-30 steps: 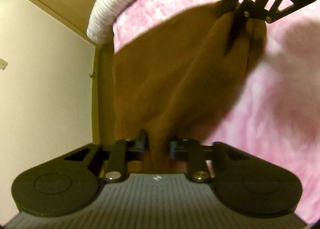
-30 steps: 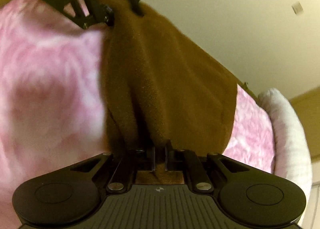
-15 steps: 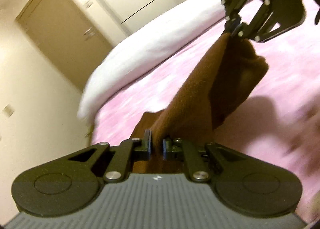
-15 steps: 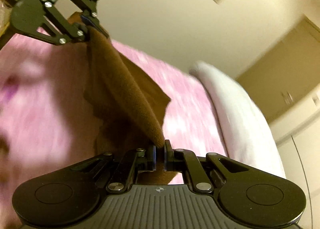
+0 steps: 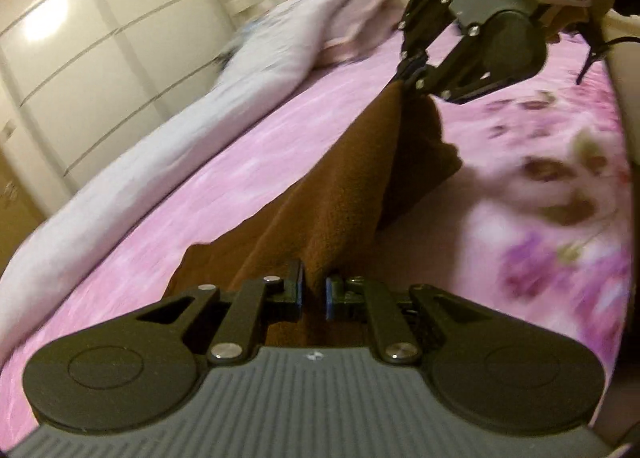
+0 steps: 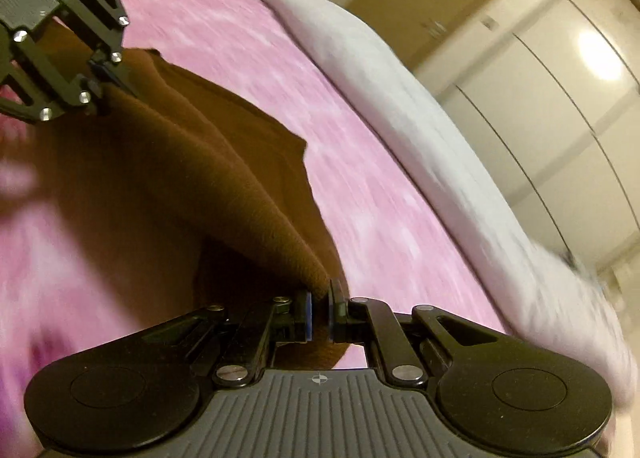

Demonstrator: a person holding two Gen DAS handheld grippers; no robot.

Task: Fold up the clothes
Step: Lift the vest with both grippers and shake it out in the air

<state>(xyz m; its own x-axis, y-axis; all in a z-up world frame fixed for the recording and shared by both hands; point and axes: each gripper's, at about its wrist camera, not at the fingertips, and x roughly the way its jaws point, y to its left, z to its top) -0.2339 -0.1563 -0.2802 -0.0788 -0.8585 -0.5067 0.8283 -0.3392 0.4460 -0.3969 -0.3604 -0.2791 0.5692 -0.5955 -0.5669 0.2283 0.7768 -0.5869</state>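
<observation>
The garment [image 5: 340, 194] is plain brown. The bedspread [image 5: 224, 194] is pink with purple and brown flowers; the rolled duvet [image 6: 420, 130] along its edge is pale grey-white.

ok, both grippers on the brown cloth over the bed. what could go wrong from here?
1. The right gripper pinches only a thin edge of the cloth; a tug could pull it free.
2. The cloth sags between the grippers, so it may land bunched on the pink blanket.
3. The left gripper holds a thicker bunch, so layers may shift.
</observation>
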